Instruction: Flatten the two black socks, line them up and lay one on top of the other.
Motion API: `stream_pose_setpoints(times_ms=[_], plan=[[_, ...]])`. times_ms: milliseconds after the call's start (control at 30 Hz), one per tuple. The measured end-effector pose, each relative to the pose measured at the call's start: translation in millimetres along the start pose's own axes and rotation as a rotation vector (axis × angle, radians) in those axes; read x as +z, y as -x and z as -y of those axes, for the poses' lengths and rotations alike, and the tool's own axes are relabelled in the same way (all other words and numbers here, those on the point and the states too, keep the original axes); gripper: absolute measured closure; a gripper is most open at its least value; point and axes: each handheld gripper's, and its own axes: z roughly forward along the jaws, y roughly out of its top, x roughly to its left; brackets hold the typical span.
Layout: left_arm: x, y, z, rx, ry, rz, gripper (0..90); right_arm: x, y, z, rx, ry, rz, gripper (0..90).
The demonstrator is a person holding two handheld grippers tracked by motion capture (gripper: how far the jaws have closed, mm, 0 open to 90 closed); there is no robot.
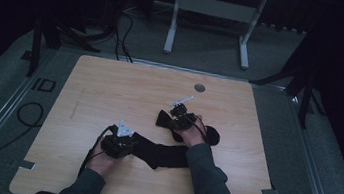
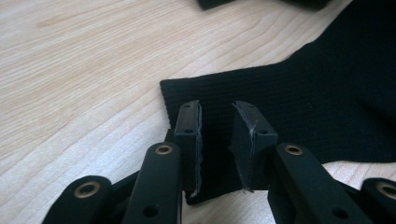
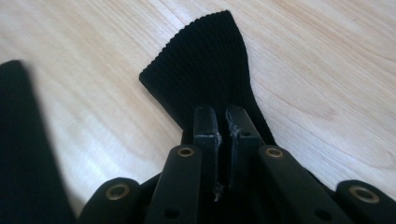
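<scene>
On the pale wooden tabletop (image 1: 110, 94) lie 2 black socks, both close to the person's side; in the high view the nearer sock (image 1: 165, 155) stretches from the left gripper (image 1: 121, 143) toward the person's right sleeve (image 1: 209, 182), while the farther sock (image 1: 164, 118) lies under and beside the right gripper (image 1: 177, 115), its other end showing as a dark rounded shape past the right hand (image 1: 194, 134).

In the left gripper view the left gripper (image 2: 217, 140) has its fingers (image 2: 189, 140) released, with a clear gap between the 2 pads; they stand over the ribbed cuff edge of the nearer sock (image 2: 289, 107), which lies flat on the wood, one corner of the cuff just ahead of the fingers; whether the pads touch the cloth I cannot tell.

In the right gripper view the right gripper (image 3: 223, 126) has its fingers (image 3: 205, 135) clenched on the farther sock (image 3: 205, 65), the pads nearly together with the knit pinched between them; the ribbed cloth fans out ahead of the fingers, wider at its far end, and rests on the tabletop; a dark edge of the other sock (image 3: 23, 154) shows at the left of that view.

A small round grey disc (image 1: 200, 87) sits in the tabletop near its far edge, well apart from both socks.
</scene>
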Motion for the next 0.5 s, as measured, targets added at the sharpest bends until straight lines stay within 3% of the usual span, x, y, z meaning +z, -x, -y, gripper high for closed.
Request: stream_pose_setpoints(times_ms=[200, 400, 500], plan=[[-0.3, 0.6, -0.1, 0.003, 0.001, -0.002, 72.7, -26.6, 3.9, 11.3, -0.024, 0.027, -0.021, 84.3], [1.2, 0.9, 0.3, 0.006, -0.006, -0.002, 72.7, -70.1, 9.9, 23.7, -0.008, 0.127, -0.044, 84.3], [2.0, 2.4, 0.2, 0.013, -0.009, 0.0, 72.7, -85.8, 10.4, 30.1, -0.01, 0.146, -0.049, 84.2]])
